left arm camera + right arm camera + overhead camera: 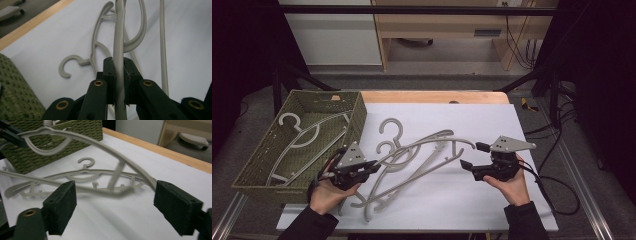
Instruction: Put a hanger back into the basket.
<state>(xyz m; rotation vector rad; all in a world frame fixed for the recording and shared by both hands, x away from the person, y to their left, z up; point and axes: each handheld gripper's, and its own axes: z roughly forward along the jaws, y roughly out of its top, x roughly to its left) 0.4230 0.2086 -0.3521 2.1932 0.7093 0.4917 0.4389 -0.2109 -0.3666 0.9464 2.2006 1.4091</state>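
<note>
On the white surface (492,200), near centre: a loose pile of grey plastic hangers (412,165), hooks pointing far-left. Item in hand: one hanger (119,45), its arm pinched between the pads of my left hand-held gripper (371,167), raised off the pile and arching rightward. My right hand-held gripper (468,156) stands spread wide, jaws apart and holding nothing, its far pad just beside the hanger's right end (147,178). To the left: green woven basket (257,165), already holding two hangers (302,142). Step, as I judge it: lifting one hanger clear of the tangle. Next move calls for untangling it, then swinging it left into the basket.
</note>
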